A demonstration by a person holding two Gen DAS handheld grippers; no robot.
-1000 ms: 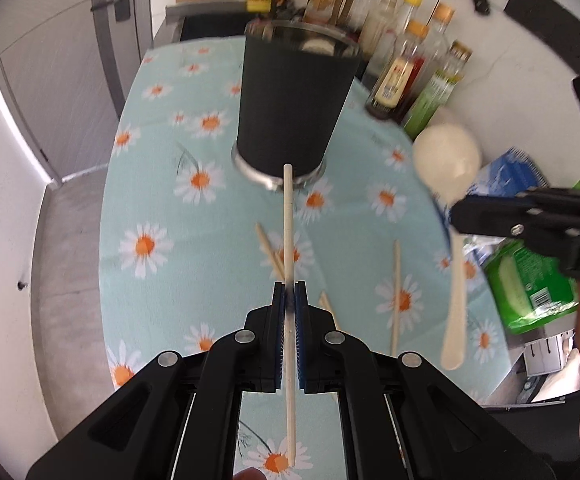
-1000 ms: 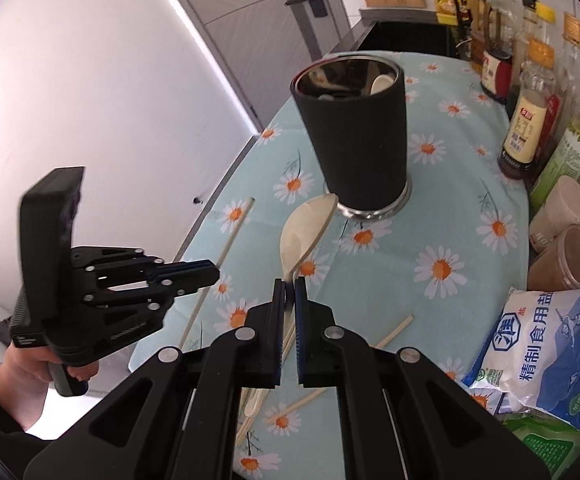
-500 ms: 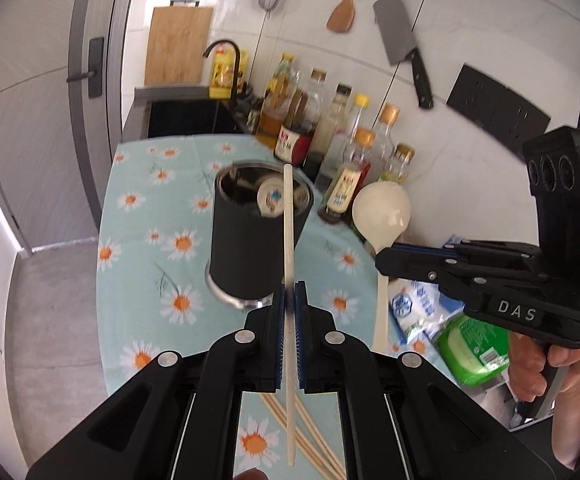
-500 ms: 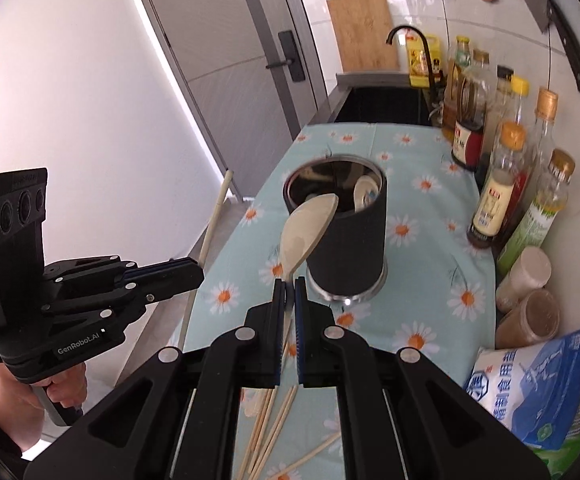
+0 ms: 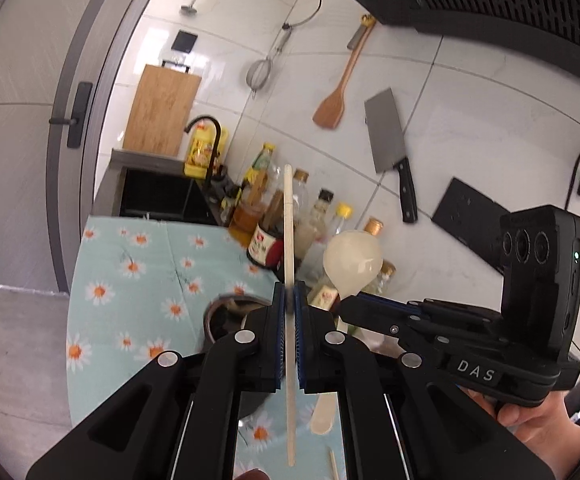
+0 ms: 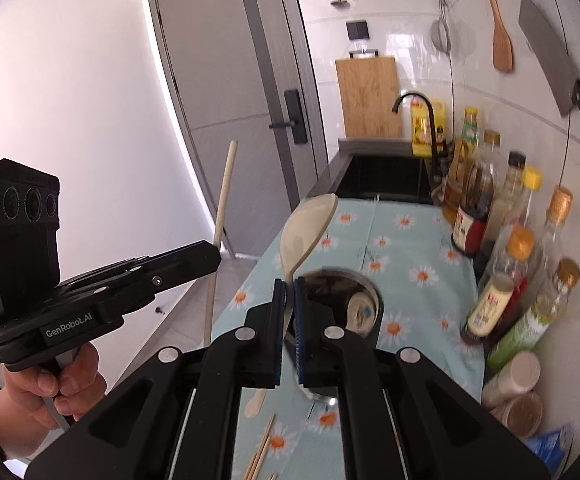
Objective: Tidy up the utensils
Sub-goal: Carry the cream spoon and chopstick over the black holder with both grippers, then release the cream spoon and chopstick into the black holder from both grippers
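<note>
My left gripper [image 5: 289, 294] is shut on a pale chopstick [image 5: 288, 220] that stands upright between its pads. In the right wrist view the same chopstick [image 6: 220, 236] rises out of the left gripper [image 6: 206, 254] at the left. My right gripper [image 6: 289, 286] is shut on the handle of a cream spoon [image 6: 308, 226], bowl upward; the left wrist view shows that spoon [image 5: 352, 266] too. The black utensil holder [image 6: 346, 300] stands on the daisy cloth just under and beyond the right fingers, with a small spoon inside. Both grippers hover above its rim [image 5: 226, 308].
Sauce and oil bottles [image 6: 498, 240] line the right wall, with jars [image 6: 518, 376] nearer. Loose chopsticks [image 6: 262, 452] lie on the cloth [image 5: 130, 280]. A sink [image 6: 386, 178] with a black tap lies beyond. A cleaver [image 5: 390, 148] and wooden spatula [image 5: 336, 96] hang on the tiles.
Both grippers have risen and tipped up with their utensils. The holder has slid from the middle of each view down under the fingers, and the wall now fills the frames.
</note>
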